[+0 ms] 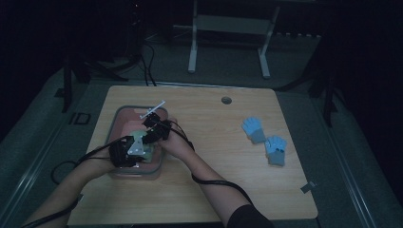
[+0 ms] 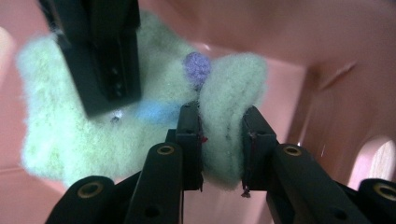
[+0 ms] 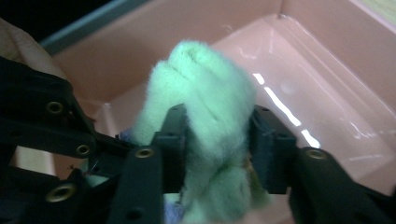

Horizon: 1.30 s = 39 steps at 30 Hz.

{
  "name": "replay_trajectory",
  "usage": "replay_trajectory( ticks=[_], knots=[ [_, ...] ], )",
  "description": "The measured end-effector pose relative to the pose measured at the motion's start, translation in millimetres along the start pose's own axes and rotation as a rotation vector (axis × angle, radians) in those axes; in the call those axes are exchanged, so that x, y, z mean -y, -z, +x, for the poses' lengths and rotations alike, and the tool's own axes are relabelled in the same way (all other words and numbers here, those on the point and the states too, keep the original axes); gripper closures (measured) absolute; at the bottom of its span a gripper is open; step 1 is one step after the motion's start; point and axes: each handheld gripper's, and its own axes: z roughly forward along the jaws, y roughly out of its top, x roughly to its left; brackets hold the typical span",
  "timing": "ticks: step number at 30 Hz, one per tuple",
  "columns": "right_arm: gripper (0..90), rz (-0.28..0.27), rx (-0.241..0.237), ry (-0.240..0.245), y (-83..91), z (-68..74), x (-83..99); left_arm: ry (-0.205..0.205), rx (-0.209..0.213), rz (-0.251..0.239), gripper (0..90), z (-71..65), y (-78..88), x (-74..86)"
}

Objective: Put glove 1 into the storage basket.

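Observation:
A pale green fuzzy glove (image 2: 65, 140) with a purple dot (image 2: 196, 66) lies inside a pink bin (image 1: 124, 114) on the left of the wooden table. My left gripper (image 2: 223, 140) is shut on a fold of the glove near that dot. A bunched part of the same glove (image 3: 205, 84) fills the gap of my right gripper (image 3: 217, 140), with both pads against the fluff. In the high view the left gripper (image 1: 141, 148) and the right gripper (image 1: 150, 137) meet over the bin. One black jaw of the right gripper (image 2: 105, 60) stands in the left gripper view.
Two blue gloves (image 1: 253, 129) (image 1: 276, 149) lie on the right side of the table (image 1: 214, 156). A small round hole (image 1: 226, 100) sits near the far edge. The pink bin's walls (image 3: 327, 56) rise close around both grippers. Cables trail toward the table's near side.

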Motion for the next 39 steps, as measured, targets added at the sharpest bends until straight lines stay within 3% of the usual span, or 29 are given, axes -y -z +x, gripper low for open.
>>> replay_trajectory(
  ticks=[2,5,7,11,12,17,22,30,39],
  knots=[
    [52.4,-0.005,0.024,0.005,1.9,0.1,0.7,0.004,0.027,0.031,71.9,1.8,-6.5,0.6],
    [49.7,-0.012,0.022,-0.002,5.3,-1.1,2.2,0.026,0.049,0.033,68.6,5.8,-7.6,-1.7],
    [48.2,-0.018,0.018,0.001,7.6,-1.6,3.7,0.044,0.058,0.038,61.2,7.6,-7.0,-2.9],
    [47.4,-0.037,-0.001,-0.016,13.8,-2.9,6.0,0.079,0.044,0.015,46.2,8.9,0.3,-4.4],
    [47.4,-0.037,-0.001,-0.016,13.8,-2.9,6.0,0.079,0.044,0.015,45.5,8.9,0.3,-4.4],
    [45.3,-0.075,-0.042,-0.03,27.1,-1.7,9.4,0.179,0.022,-0.041,37.7,11.7,15.3,-2.8],
    [42.8,-0.095,-0.05,-0.001,39.7,4.1,13.0,0.22,0.019,-0.077,36.6,9.3,26.6,-4.8],
    [42.0,-0.121,-0.041,0.014,62.6,4.5,22.5,0.231,0.019,-0.109,36.7,1.8,36.8,-14.9],
    [41.0,-0.145,-0.014,0.015,95.7,-2.1,46.6,0.224,0.03,-0.155,39.1,-8.0,43.9,-42.0]
  ],
)
